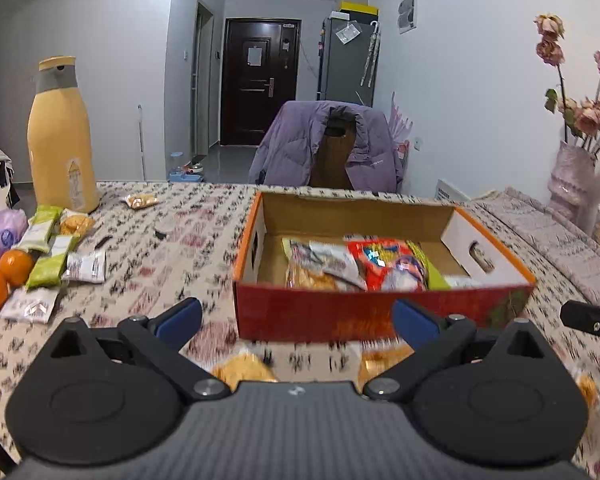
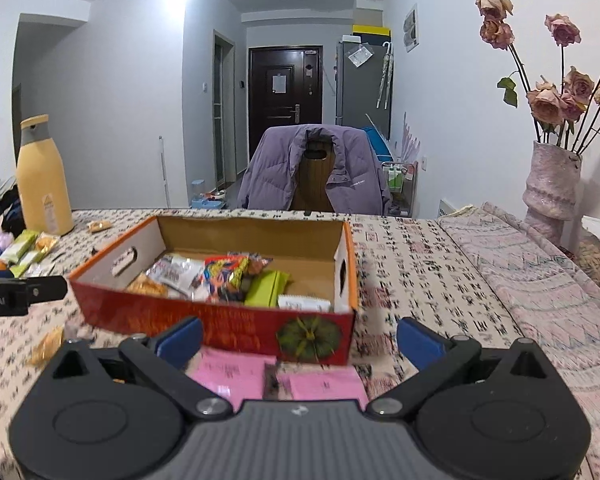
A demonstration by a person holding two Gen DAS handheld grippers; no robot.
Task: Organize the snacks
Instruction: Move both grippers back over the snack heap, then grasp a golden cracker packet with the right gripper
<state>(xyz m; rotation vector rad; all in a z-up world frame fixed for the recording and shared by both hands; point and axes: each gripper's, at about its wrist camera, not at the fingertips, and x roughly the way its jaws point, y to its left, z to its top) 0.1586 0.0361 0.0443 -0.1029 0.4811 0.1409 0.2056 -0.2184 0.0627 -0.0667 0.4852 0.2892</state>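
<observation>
The left gripper [image 1: 297,316] was spread wide and held nothing; two orange snack packets [image 1: 244,368] lay on the tablecloth [image 1: 180,248] just beneath it. The right gripper [image 2: 299,336] was likewise spread and empty, above a pink packet [image 2: 236,372]. Just beyond stood the red cardboard box [image 2: 220,324], which held several snack packets [image 2: 220,276]. Farther left, green bars [image 1: 50,258] and oranges [image 1: 4,276] lay near a tall yellow bottle [image 1: 60,140].

cool, even indoor light from overhead, bright glare patch on the ceiling at top, soft shadows only, heavy fisheye bending at the edges with dark corners, motion blur smearing the bench [image 1: 204,240] cloth and the nearest snack packets [image 1: 244,368], background fairly sharp
</observation>
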